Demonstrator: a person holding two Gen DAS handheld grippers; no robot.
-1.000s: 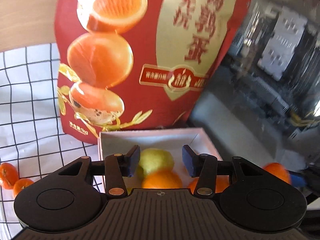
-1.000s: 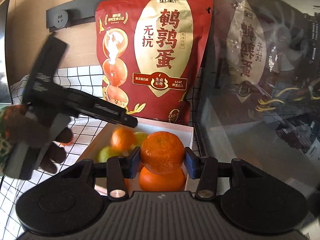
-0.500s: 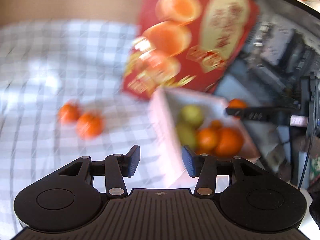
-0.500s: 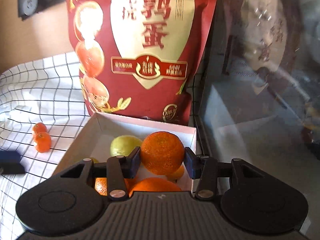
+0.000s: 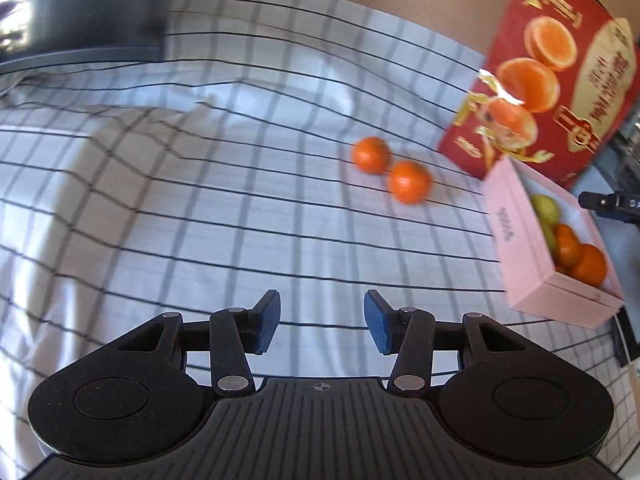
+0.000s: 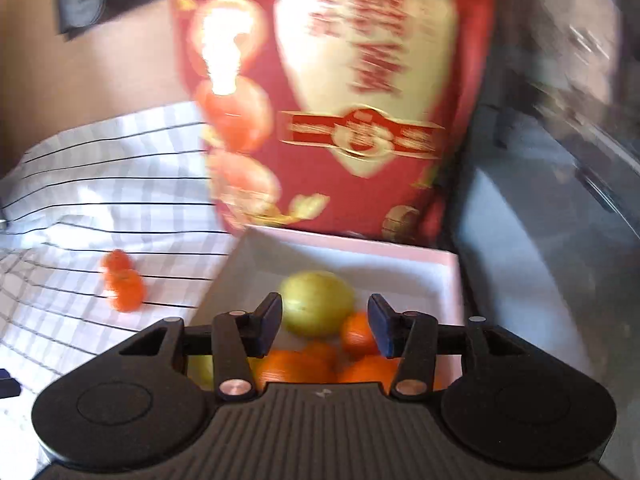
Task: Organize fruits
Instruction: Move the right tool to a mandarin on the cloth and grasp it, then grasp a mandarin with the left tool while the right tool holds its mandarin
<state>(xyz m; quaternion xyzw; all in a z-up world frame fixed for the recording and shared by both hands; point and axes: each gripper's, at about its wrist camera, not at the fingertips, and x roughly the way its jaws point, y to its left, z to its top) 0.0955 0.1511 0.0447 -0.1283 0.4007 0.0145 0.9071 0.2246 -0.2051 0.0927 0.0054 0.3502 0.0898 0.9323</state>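
Both tongs, left (image 5: 320, 322) and right (image 6: 324, 326), gape empty; two tangerines (image 5: 410, 182) lie loose on the cloth (box (image 5: 520, 240) contents partly hidden).

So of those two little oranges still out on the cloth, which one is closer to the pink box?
The lower-right orange; the other orange sits farther from the pink box, up and to the left.

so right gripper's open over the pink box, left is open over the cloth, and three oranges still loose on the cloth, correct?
Not quite: two loose oranges lie on the checked cloth, not three, one beside the other, per the left wrist view. The rest holds: the right gripper is open over the pink box, the left gripper open over the cloth.
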